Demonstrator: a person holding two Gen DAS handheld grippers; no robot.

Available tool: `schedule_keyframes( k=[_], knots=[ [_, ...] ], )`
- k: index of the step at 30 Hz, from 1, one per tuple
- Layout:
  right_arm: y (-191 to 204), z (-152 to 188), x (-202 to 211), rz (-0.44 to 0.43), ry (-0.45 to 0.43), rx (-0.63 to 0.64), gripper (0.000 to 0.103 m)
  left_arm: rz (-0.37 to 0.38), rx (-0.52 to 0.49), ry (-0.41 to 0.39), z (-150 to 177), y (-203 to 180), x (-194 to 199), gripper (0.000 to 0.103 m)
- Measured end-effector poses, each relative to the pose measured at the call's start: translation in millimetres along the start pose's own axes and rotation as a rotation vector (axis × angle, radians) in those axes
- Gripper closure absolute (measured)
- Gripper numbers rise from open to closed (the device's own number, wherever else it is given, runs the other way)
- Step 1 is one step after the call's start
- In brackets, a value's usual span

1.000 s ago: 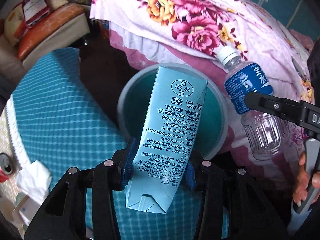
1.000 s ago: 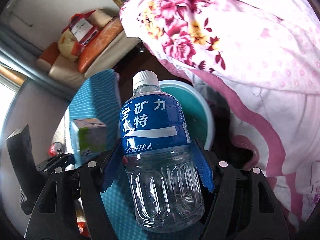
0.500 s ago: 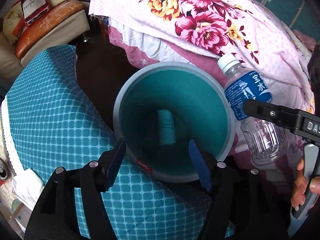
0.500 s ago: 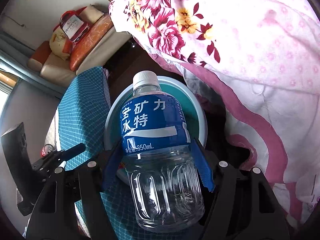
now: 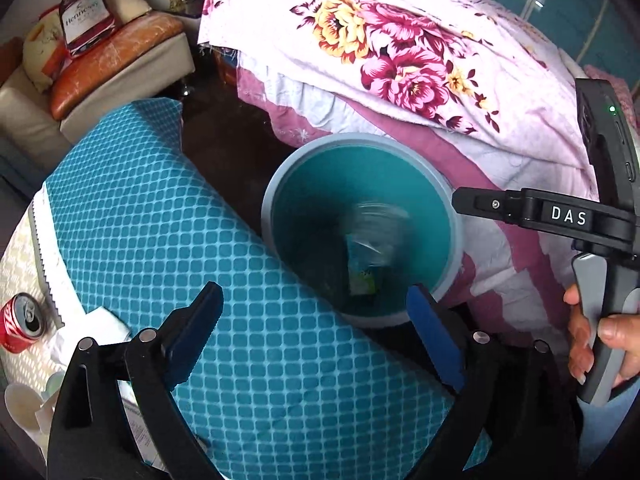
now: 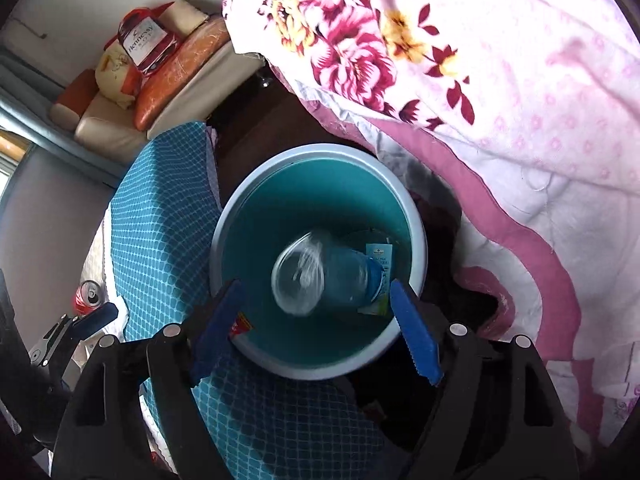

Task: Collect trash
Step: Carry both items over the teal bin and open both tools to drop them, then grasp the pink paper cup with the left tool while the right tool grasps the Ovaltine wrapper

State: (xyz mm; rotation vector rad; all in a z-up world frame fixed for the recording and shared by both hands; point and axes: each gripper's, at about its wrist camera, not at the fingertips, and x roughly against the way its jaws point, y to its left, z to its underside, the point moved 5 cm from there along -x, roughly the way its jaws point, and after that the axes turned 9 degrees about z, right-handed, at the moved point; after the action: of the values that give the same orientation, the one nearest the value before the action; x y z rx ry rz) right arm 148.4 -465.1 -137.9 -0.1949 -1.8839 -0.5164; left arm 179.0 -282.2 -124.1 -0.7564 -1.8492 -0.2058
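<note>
Trash is going where it should: the bottle (image 6: 320, 276) you held a moment ago in your right gripper (image 6: 316, 328) is now a blurred shape inside the bin (image 6: 240, 208), tumbling onto the carton (image 6: 378, 276) that left your other hand just before it. The right jaws have just been opening and nothing sits between them now. Your left gripper (image 5: 316, 338) has likewise just been spreading wide; it is empty, hanging over the teal cover's (image 5: 160, 220) edge beside the bin. So two items are in. What looks left to collect lies at the far left edge of that surface: a red can (image 5: 22, 322) and crumpled tissue (image 5: 96, 326) just beside it. Your left gripper is probably the nearer one for those.
</note>
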Motion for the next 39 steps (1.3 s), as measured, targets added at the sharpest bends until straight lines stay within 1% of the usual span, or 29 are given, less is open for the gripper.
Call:
schedule_keyframes(
  k=[8,14,18,20,24,28,33,35,39],
  knots=[
    [19,14,17,0.014,-0.008,0.046,0.026,-0.009,0.009,-0.028,18,7,30,0.009],
    [39,28,32,0.014,-0.003,0.084,0.025,-0.023,0.043,-0.067,38,22,61,0.009],
    [56,41,46,0.01,-0.007,0.127,0.024,-0.034,0.067,-0.092,59,35,84,0.009],
    [66,49,52,0.008,-0.007,0.156,0.02,-0.042,0.08,-0.103,72,44,96,0.009],
    [88,67,60,0.01,0.008,0.215,0.02,-0.053,0.112,-0.121,98,60,117,0.009],
    [113,89,63,0.011,0.041,0.282,0.02,-0.069,0.148,-0.14,128,78,137,0.009],
    [153,126,62,-0.011,0.099,0.392,0.02,-0.092,0.209,-0.166,170,102,165,0.008],
    [175,150,57,-0.031,0.148,0.45,0.02,-0.1,0.234,-0.176,189,112,176,0.008],
    [207,194,46,-0.07,0.237,0.547,0.02,-0.143,0.288,-0.183,235,132,197,0.008]
  ],
)
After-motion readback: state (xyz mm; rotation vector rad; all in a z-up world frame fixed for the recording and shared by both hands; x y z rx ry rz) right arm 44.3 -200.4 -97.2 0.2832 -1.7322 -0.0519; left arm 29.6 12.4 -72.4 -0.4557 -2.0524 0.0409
